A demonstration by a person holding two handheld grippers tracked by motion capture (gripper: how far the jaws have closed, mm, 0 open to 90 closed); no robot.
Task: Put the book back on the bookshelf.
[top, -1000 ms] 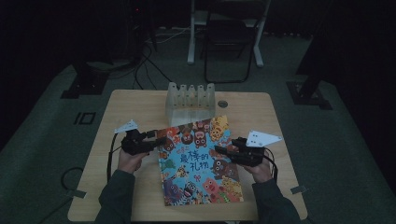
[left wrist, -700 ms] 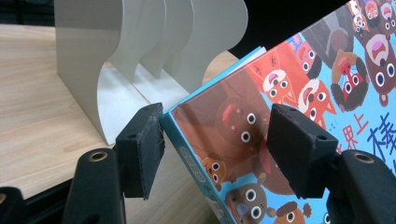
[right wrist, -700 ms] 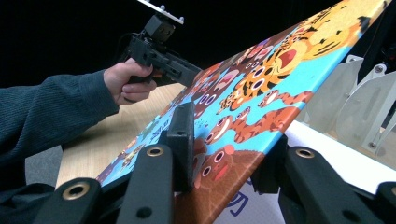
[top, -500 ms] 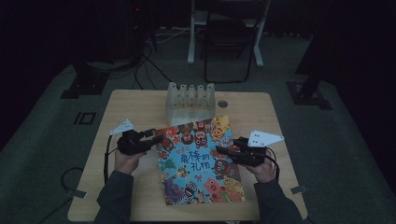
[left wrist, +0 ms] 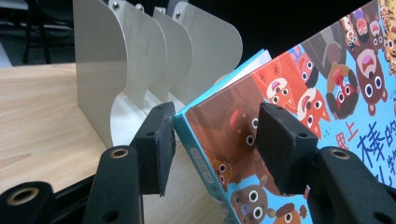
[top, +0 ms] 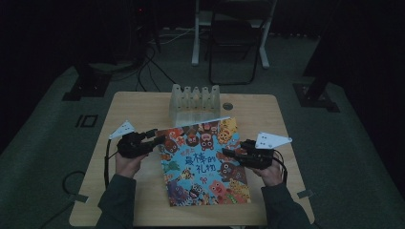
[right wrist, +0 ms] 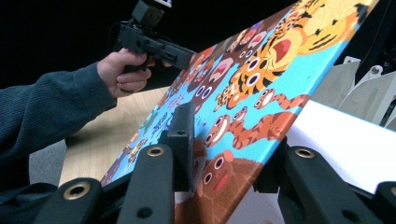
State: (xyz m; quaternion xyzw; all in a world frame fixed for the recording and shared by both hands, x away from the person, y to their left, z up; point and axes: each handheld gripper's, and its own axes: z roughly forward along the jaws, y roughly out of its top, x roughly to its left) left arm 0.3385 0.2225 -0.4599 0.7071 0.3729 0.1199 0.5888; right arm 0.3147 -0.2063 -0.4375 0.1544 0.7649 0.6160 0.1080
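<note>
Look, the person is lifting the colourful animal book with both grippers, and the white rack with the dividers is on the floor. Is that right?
Not quite. The rack isn't on the floor: the high view shows it standing on the wooden table, just behind the book. The rest holds: the left gripper and right gripper each have the book's edge between their jaws.

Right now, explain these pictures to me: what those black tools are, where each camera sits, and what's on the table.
A person sits at a wooden table with a hand-held two-jaw gripper in each hand. One camera looks down from above; the other two ride on the grippers, looking along their black jaws. On the table lie a colourful picture book and a pale divider rack. The right gripper is clamped on the book's cover edge. The left gripper straddles the book's spine; its jaws have just been closing, with a gap on one side.
</note>
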